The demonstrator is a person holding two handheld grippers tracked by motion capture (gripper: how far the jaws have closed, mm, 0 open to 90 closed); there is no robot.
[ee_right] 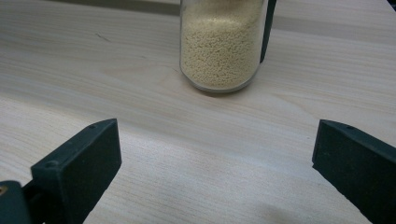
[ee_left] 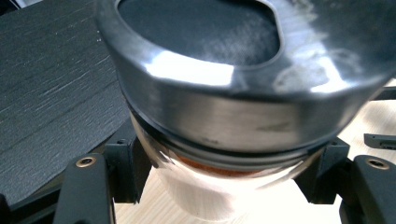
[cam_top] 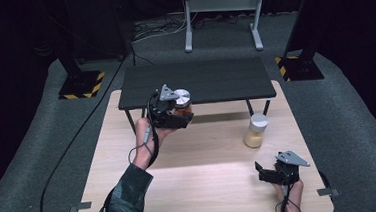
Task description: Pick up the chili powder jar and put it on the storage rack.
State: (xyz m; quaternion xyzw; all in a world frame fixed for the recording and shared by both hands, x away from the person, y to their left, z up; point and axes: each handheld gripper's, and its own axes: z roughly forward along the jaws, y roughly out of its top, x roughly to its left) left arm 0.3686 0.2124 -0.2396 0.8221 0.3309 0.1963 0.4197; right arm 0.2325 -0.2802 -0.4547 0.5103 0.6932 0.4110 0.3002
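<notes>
Between the left jaws, the jar

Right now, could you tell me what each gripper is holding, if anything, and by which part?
The left gripper is shut on the glass body of the metal-lidded jar, just under the lid. The right gripper is open and holds nothing.

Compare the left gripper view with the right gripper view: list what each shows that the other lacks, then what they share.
Left gripper view alone: the left gripper shut on a glass jar with a metal lid and orange-brown contents, held close beside the dark raised shelf.

Right gripper view alone: the right gripper with its jaws wide apart and nothing between them, aimed at a jar of pale yellow granules standing upright farther ahead.

Both: the light wooden tabletop below a pair of black jaws.
</notes>
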